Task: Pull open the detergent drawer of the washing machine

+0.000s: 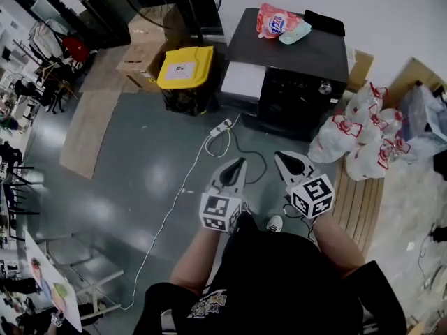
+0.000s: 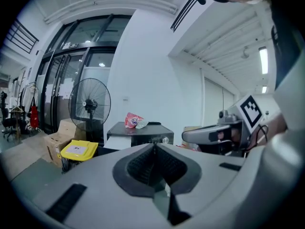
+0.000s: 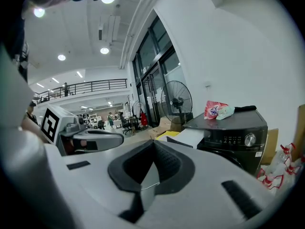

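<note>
The left hand-held gripper (image 1: 240, 162) is clenched, its ribbed black pads meeting with nothing between them. The right hand-held gripper (image 1: 281, 156) is clenched and empty too. Both hang side by side over the glossy grey floor (image 1: 140, 173), pointing at the washer (image 1: 293, 54) and well apart from it. The washer is a dark, boxy machine with a silver knob (image 1: 325, 87) on its front panel. At the left of that front a flat white slab (image 1: 242, 81) juts forward where the drawer would sit; whether it is the drawer itself I cannot tell. On the washer's top lie a red-and-white pouch (image 1: 277, 21) and a black flat thing (image 1: 325, 22). Between the two hand-held grippers and the washer, a white power strip (image 1: 221, 126) and looping cables lie on the floor. A yellow-lidded bin (image 1: 185, 67) stands just left of the washer, with cardboard boxes (image 1: 143, 51) beyond it and knotted white plastic bags (image 1: 360, 128) to the washer's right
</note>
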The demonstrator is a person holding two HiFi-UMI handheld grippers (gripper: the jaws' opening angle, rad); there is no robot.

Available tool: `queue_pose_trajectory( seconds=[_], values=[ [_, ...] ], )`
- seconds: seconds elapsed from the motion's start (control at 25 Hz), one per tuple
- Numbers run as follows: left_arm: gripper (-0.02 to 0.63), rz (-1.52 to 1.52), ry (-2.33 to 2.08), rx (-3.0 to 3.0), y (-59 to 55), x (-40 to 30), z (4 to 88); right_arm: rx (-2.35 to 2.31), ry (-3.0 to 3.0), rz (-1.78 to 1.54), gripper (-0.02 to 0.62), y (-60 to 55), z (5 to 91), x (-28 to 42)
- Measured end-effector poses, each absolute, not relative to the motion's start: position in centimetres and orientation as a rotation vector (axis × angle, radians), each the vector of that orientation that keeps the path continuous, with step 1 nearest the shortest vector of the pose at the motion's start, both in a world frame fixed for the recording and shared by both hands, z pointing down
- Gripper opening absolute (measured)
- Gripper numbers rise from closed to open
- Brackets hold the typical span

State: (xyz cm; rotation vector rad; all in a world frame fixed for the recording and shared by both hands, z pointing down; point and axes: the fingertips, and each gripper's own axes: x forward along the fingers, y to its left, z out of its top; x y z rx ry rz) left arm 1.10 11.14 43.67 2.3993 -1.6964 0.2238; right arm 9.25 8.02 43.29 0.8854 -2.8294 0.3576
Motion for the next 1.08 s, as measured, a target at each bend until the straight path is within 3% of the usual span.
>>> queue_pose_trajectory(
  seconds=[1.08],
  values=[
    [0.014, 0.245, -1.731, 2.39, 12.4, 3.0, 43.2, 0.867, -2.848, 0.371, 0.003, 8.8, 43.4, 11.2]
  ],
)
